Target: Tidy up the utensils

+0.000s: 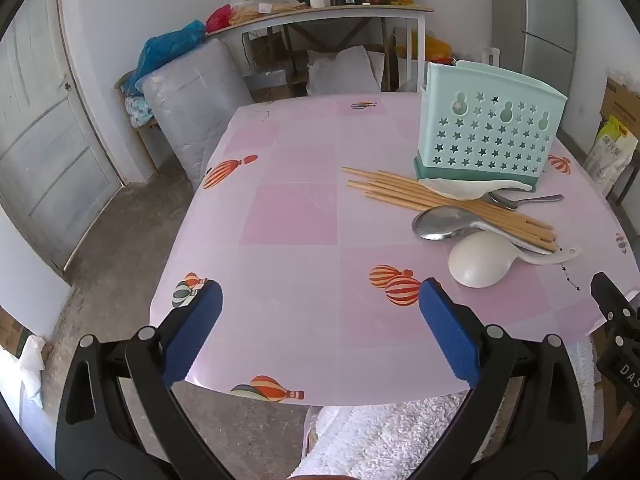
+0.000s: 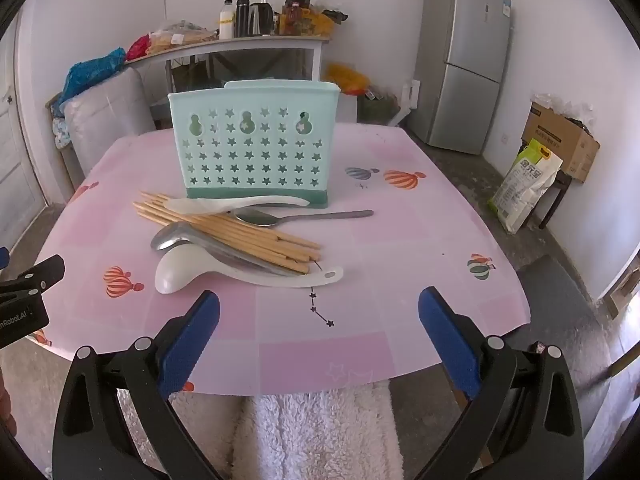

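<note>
Both the left gripper (image 1: 320, 328) and right gripper (image 2: 319, 334) hang spread wide and empty over the table's (image 2: 400, 248) near edge; chopsticks (image 2: 240, 232) and spoons lie piled touching the mint utensil holder's (image 2: 256, 144) front.

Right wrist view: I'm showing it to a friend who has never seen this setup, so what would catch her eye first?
Probably the mint-green utensil holder with star cutouts, standing upright mid-table. Right in front of it lies a loose pile: wooden chopsticks crossed by a metal ladle, with a white ladle nearest the camera. Both the right gripper and left gripper hang open at the near edge of the pink balloon-print table.
</note>
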Available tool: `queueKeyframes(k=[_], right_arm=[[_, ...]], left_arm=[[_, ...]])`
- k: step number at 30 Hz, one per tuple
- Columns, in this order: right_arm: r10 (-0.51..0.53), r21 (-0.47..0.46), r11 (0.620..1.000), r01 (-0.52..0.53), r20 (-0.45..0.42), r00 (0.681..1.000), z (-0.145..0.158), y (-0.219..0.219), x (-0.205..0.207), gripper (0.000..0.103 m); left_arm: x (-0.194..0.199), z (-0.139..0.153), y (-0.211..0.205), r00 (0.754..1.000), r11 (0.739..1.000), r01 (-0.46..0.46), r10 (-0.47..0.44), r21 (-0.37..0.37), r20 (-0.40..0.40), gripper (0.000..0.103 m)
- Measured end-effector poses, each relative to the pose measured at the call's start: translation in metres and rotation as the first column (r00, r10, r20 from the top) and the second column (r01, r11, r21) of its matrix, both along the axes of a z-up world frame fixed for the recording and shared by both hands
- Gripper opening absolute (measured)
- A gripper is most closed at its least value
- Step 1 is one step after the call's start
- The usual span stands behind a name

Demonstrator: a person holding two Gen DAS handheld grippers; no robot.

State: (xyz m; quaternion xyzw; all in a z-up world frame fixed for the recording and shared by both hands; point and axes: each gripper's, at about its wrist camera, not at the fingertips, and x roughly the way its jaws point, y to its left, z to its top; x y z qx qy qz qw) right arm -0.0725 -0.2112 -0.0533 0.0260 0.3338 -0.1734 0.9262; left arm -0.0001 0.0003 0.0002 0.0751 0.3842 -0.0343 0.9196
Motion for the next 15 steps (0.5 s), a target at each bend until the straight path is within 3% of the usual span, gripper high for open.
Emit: queueKeyframes(k=[15], right_arm=[[0.000,-0.002,1.000,0.000,0.000,1.000,0.0017,0.0010,-0.0002,0.097]], left_arm=[[0.0014,-0.0018,0.0013,1.000,1.000,-0.007,0.007,0.000,-0.003,0.095]])
